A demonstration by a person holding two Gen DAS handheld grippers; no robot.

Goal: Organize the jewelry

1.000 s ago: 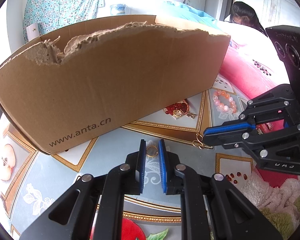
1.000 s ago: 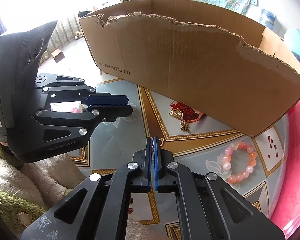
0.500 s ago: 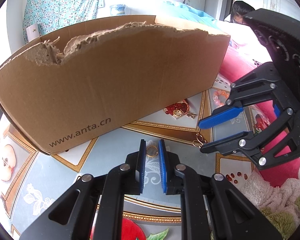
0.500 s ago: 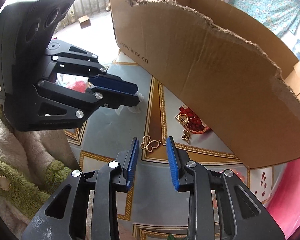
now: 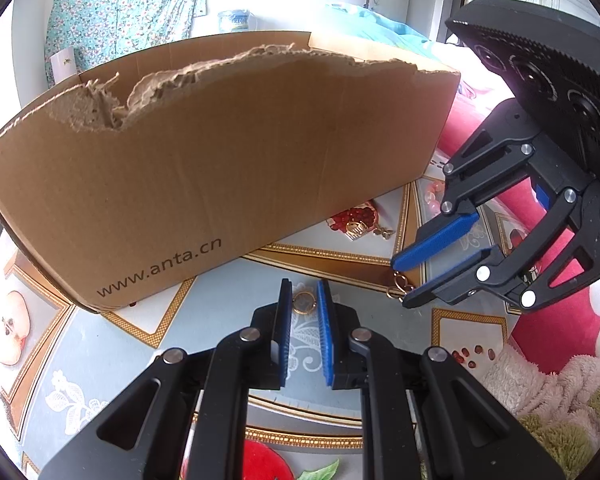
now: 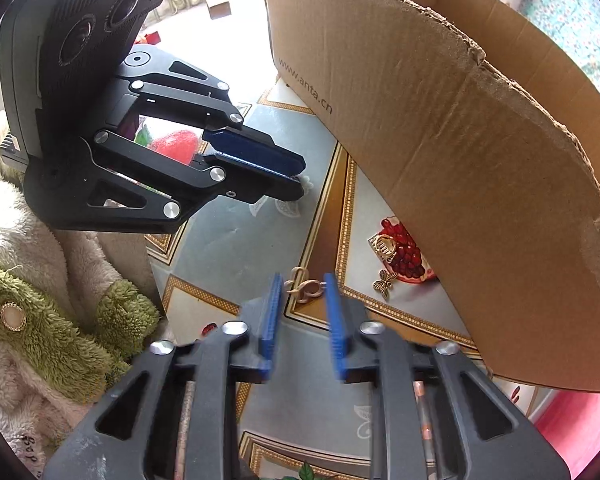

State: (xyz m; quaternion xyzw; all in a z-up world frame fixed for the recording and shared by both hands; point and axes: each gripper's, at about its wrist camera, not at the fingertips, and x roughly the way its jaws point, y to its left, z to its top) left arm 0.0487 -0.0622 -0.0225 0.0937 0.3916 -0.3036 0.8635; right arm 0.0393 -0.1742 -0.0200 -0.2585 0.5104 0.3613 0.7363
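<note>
Our right gripper point(image 6: 300, 300) has just let go of the gold butterfly clasp point(image 6: 305, 288) and rolled; its fingers, now narrowing again, straddle the clasp on the desk point(image 6: 236, 240) without pinching it. We keep the left gripper point(image 5: 302, 304) clenched on a gold ring point(image 5: 305, 303) before the cardboard box point(image 5: 220, 160), so neither piece is stowed.

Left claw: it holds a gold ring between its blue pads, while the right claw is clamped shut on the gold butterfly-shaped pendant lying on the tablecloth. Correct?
Not quite. The left claw does hold the gold ring, but the right claw is not clamped: the right wrist view shows its pads standing apart either side of the butterfly-shaped pendant, having just been closing, with the pendant lying free on the tablecloth.
</note>
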